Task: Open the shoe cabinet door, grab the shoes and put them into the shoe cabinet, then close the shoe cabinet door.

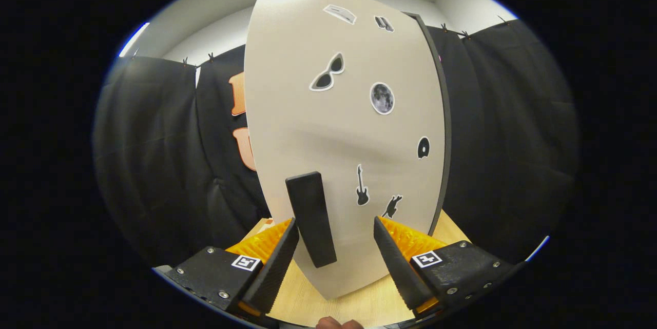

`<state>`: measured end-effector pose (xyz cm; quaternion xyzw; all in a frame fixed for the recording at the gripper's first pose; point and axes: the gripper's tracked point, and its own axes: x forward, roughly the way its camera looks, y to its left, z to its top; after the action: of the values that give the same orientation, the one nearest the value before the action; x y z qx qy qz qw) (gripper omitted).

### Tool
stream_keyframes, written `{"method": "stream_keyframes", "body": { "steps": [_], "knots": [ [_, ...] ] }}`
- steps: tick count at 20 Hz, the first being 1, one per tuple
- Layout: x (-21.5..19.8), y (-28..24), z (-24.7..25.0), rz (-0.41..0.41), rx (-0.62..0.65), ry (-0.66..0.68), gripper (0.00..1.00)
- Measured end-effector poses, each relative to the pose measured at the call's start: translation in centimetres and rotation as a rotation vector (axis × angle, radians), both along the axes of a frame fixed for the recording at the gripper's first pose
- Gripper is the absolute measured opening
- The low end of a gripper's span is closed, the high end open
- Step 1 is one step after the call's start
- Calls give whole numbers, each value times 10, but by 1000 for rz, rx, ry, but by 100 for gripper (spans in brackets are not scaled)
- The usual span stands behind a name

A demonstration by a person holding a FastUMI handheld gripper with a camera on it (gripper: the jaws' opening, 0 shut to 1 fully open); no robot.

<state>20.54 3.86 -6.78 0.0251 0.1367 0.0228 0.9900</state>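
The tall beige shoe cabinet door [328, 129] with a dark edge strip on its right side fills the middle of the frame and stands on the light wooden counter [303, 303]. A black rectangular bar handle [311, 217] is mounted upright low on the door, left of centre. The tool [336, 239] has its fingers spread wide apart at the bottom of the frame; the handle sits between them, close to the left finger, and neither finger presses on it, so the tool holds nothing. Small stickers dot the door: white-rimmed sunglasses [327, 73] in the upper middle, a round grey moon [382, 98] to their right, a black electric guitar [362, 186] just right of the handle, and several smaller dark shapes too small to identify. No writing on the door or stickers can be read. Each finger's base carries a small square black-and-white marker. Fingertips of a person's hand [339, 324] show at the bottom centre.
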Motion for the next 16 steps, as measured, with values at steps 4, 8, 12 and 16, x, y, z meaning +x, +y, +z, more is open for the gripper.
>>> {"method": "stream_keyframes", "body": {
  "steps": [4,8,12,16],
  "knots": [
    [17,15,-3,-5,-4,7,91],
    [23,22,-5,-8,-22,12,89],
    [41,27,-3,0,-83,9,89],
    [57,30,-5,-1,-74,3,89]
  ]
}}
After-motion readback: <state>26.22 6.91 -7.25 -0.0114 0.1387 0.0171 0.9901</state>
